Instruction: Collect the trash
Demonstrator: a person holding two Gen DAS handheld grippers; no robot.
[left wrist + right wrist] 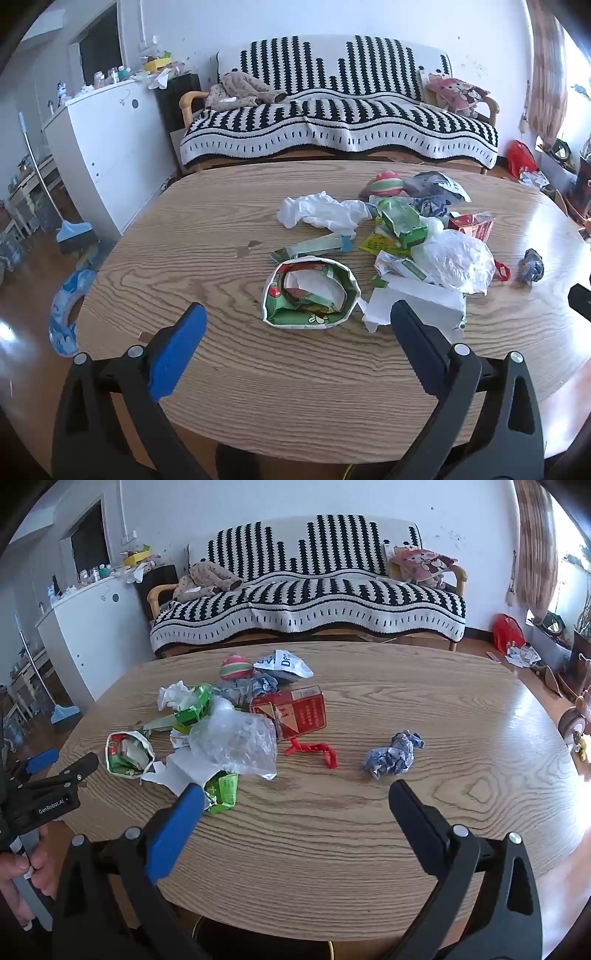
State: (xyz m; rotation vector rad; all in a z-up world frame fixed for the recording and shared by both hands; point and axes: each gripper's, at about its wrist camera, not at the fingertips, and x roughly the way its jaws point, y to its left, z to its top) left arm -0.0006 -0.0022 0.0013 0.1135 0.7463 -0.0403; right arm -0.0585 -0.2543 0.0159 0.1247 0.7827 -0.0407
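Both grippers, left gripper and right gripper, gape wide and empty over the table, trash pile ahead of them.

Green paper bag just ahead between left jaws: light, crushable, pinch its rim. Clear plastic film ahead-left of right gripper: slippery, floppy. Blue crumpled wad just ahead, apart from pile: soft, easy squeeze. Red box farther: stiff, empty or not unclear. Items under the film hidden; no bin seen.

My right gripper has black scissor-like arms with silver rivets, one finger padded blue, the other black. My left gripper looks the same; seen at the right view's left edge, its body carries white lettering, apparently "GenRobot.AI".
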